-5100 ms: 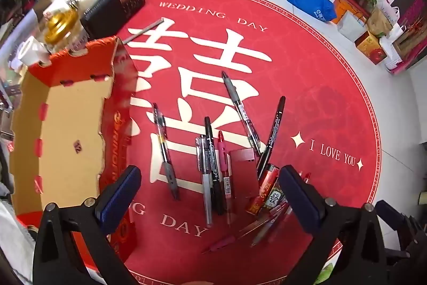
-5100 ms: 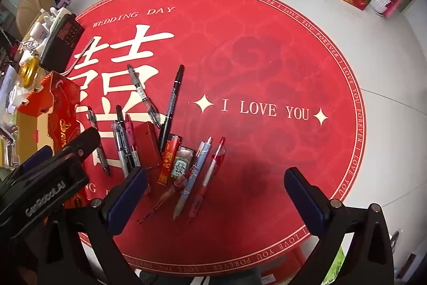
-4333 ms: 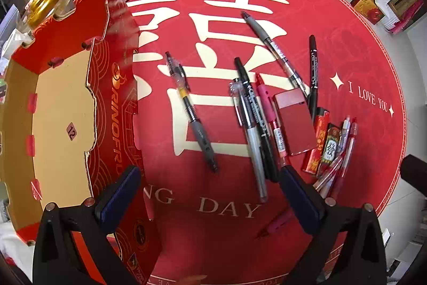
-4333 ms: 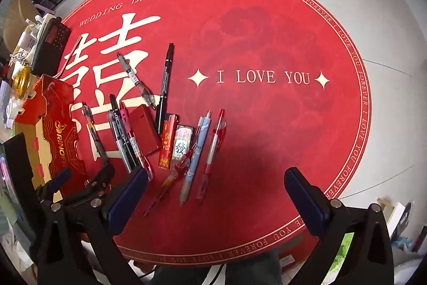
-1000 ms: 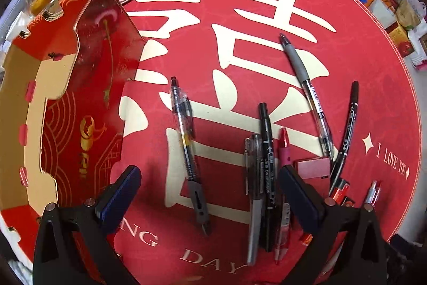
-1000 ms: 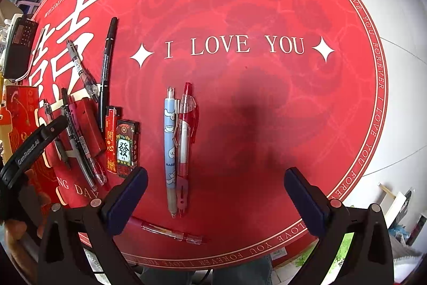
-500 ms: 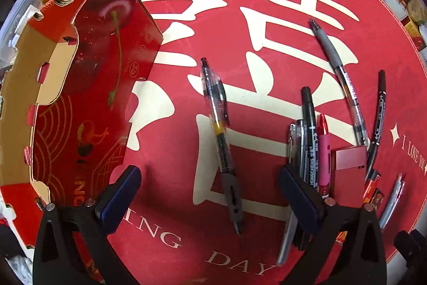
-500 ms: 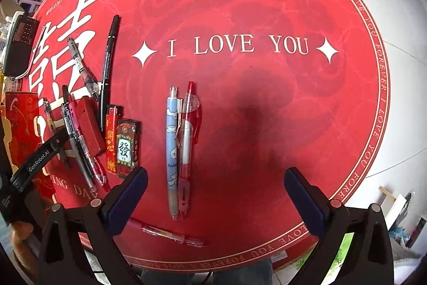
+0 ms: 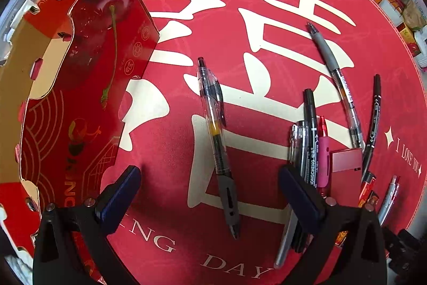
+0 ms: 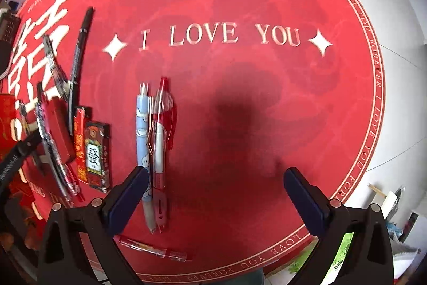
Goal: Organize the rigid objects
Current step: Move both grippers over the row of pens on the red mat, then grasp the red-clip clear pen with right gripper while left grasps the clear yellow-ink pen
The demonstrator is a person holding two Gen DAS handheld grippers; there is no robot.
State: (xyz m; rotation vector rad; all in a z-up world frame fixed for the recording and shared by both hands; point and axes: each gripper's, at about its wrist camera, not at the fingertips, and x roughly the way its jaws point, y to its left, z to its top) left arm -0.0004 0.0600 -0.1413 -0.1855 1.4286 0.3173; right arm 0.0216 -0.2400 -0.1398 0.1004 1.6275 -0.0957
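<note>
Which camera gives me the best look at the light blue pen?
The right wrist view: the light blue pen lies full length beside a red pen, just ahead of the open right tongs. In the left wrist view it cannot be picked out.

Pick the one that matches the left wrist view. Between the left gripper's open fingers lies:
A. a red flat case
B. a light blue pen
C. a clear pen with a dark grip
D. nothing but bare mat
C: the clear pen lies alone on the mat, lengthwise between the fingers of the open left gripper, dark grip end nearest the camera.
</note>
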